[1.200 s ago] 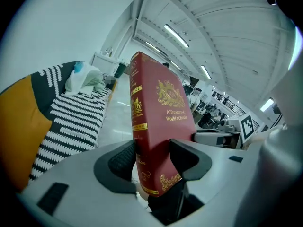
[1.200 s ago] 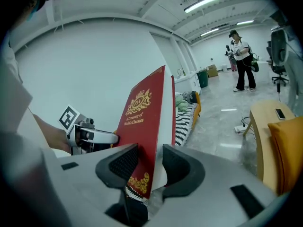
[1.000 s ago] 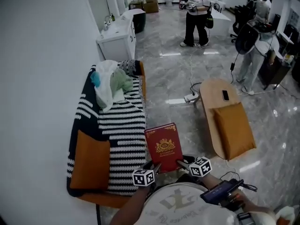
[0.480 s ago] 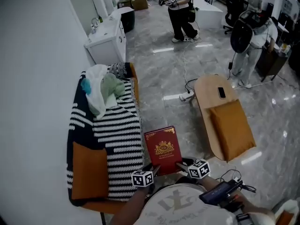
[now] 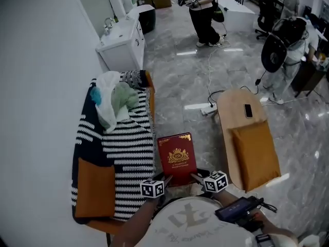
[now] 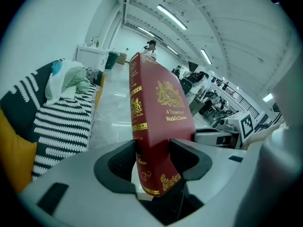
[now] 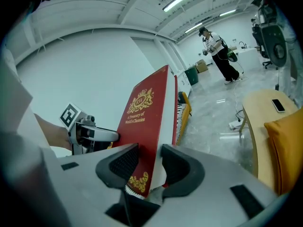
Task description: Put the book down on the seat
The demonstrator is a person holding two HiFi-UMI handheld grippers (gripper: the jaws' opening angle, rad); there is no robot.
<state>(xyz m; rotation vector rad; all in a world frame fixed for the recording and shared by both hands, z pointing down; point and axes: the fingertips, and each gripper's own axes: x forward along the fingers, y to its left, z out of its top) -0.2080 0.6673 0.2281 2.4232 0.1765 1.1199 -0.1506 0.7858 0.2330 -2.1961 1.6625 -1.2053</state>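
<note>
Book (image 5: 176, 156) in the air, cover up, over bare floor (image 5: 200, 133) just beside the seat's (image 5: 128, 148) outer edge, not yet above it. Left gripper (image 5: 166, 179) clamped on the near spine corner, right gripper (image 5: 196, 177) clamped on the other near corner. Both gripper views show pads pressing the covers.

Change over the last second: in the head view the scene has slid down the frame. Cushion (image 5: 95, 189) now lower, clothes (image 5: 115, 99) heap closer. Book and grippers sit the same relative to each other. Reads as the person stepping along the seat front, grip unaltered.

Meaning: carry phase, no lowering begun. Striped stretch between cushion and clothes looks like the free landing spot, off to the book's left. Next is likely a sideways swing over it, then down flat before either grip lets go.
</note>
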